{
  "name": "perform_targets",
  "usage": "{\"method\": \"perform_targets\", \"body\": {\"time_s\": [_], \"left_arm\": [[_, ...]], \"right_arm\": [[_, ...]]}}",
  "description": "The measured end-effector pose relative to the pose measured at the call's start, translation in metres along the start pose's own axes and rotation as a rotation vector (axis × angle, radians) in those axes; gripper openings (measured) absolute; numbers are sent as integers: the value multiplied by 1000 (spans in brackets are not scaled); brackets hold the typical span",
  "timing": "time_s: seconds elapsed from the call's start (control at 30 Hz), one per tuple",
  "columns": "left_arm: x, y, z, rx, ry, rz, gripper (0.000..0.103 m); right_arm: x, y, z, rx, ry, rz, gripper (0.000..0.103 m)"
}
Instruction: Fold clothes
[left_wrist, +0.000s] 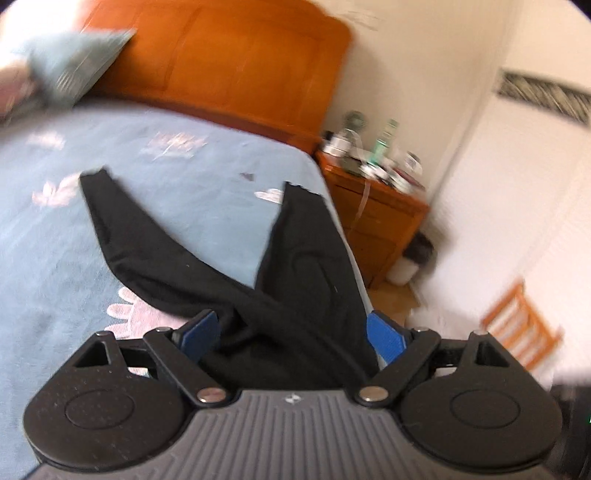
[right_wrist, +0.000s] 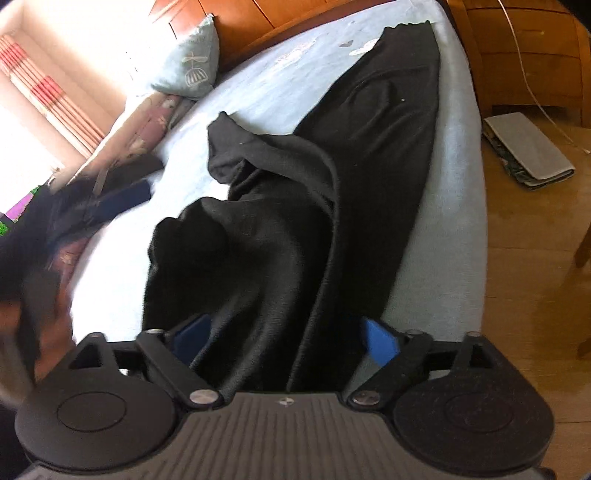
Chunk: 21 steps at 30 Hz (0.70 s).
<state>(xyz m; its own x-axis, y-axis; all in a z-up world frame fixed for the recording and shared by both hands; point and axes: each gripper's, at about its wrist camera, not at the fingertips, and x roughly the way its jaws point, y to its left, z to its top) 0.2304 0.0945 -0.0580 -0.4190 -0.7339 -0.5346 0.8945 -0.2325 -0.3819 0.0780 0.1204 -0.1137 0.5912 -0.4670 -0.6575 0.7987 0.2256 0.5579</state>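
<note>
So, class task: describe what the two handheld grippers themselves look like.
Both match. The left gripper and right gripper each have a grey ribbed body with a small white logo, two round black discs, black linkage arms on silver pins, and blue pads.

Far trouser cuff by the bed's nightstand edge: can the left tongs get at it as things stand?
Probably not yet. The left tongs are spread wide with bunched black trousers between the fingers, and the cuff lies at the leg's far end on the blue sheet. Nothing blocks the way.

Home bedroom; bed (left_wrist: 166, 177), nightstand (left_wrist: 373, 206)
</note>
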Motion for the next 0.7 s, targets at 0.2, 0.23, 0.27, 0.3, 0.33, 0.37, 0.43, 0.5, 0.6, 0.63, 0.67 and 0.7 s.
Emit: {"method": "perform_targets", "body": {"time_s": [0.2, 0.23, 0.27, 0.3, 0.33, 0.37, 0.43, 0.5, 0.6, 0.63, 0.67, 0.7], "left_arm": [[-9, -1, -25, -3, 4, -6, 88], [-13, -1, -32, 4, 16, 4, 88], [-18, -1, -39, 5, 30, 13, 88], [-23, 0, -45, 1, 47, 14, 88], [-28, 0, -51, -6, 67, 11, 88], [-31, -1, -58, -17, 89, 4, 88], [-36, -6, -68, -32, 125, -13, 88], [-37, -13, -75, -30, 146, -30, 88], [-33, -16, -78, -10, 155, -6, 88], [-32, -18, -79, -4, 158, 2, 88], [-31, -19, -80, 3, 161, 11, 88], [-29, -20, -81, 10, 164, 19, 88]], "right_arm": [[5, 5, 0, -19, 10, 1, 103], [3, 2, 4, 12, 25, 3, 103], [2, -2, 9, 48, 40, -2, 103], [-2, -4, 15, 73, 40, -12, 98], [-8, -5, 24, 58, 16, -12, 95], [-13, -1, 35, 8, -14, -10, 93], [-15, 19, 65, -138, -54, -33, 83], [-4, 46, 102, -279, -68, -38, 66], [34, 76, 152, -412, -23, -18, 51], [49, 84, 168, -449, 2, -12, 47], [67, 92, 182, -482, 32, -7, 45], [87, 98, 192, -508, 68, -3, 38]]}}
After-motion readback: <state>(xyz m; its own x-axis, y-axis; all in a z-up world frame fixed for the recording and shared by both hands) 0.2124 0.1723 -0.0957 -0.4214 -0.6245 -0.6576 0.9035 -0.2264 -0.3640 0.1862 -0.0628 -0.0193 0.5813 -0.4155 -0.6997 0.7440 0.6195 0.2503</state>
